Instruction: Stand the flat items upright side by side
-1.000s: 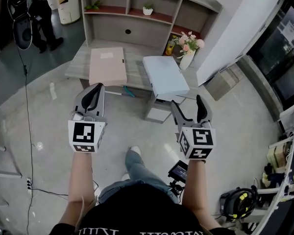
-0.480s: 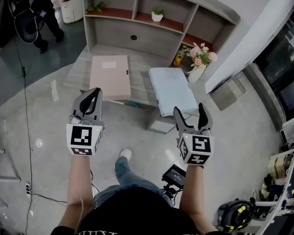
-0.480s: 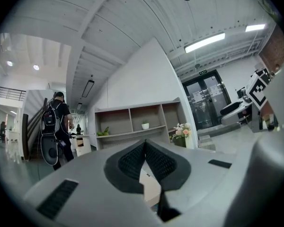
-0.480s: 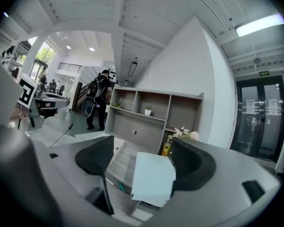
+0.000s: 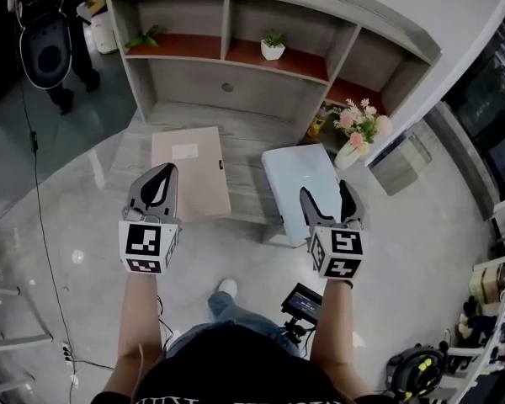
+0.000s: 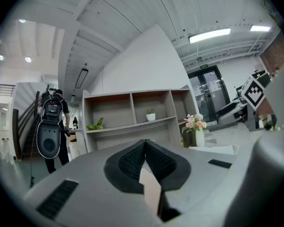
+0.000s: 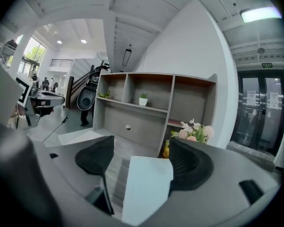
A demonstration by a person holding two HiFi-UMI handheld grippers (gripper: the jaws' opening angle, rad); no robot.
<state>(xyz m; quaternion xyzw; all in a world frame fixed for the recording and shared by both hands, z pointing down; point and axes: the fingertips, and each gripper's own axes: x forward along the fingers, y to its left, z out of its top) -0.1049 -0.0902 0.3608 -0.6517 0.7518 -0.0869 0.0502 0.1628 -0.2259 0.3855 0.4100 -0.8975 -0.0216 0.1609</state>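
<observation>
Two flat folders lie on the low grey desk (image 5: 246, 126): a pink one (image 5: 189, 168) on the left and a light blue one (image 5: 296, 179) on the right, which overhangs the near edge. My left gripper (image 5: 165, 170) hovers by the pink folder's near left edge, jaws shut and empty. In the left gripper view its pads (image 6: 132, 159) meet, with a pink sliver (image 6: 150, 192) below them. My right gripper (image 5: 327, 194) is open above the blue folder's near right corner. The right gripper view shows the blue folder (image 7: 146, 183) beyond the spread jaws, untouched.
A grey shelf unit (image 5: 236, 23) rises behind the desk with small potted plants (image 5: 273, 45). A vase of flowers (image 5: 359, 133) and a yellow bottle (image 5: 317, 124) stand at the desk's right end. A person (image 5: 59, 49) stands far left. Cables run over the floor.
The desk and folders have come nearer; both grippers now reach the folders' near edges. Neither gripper's jaws have changed.
</observation>
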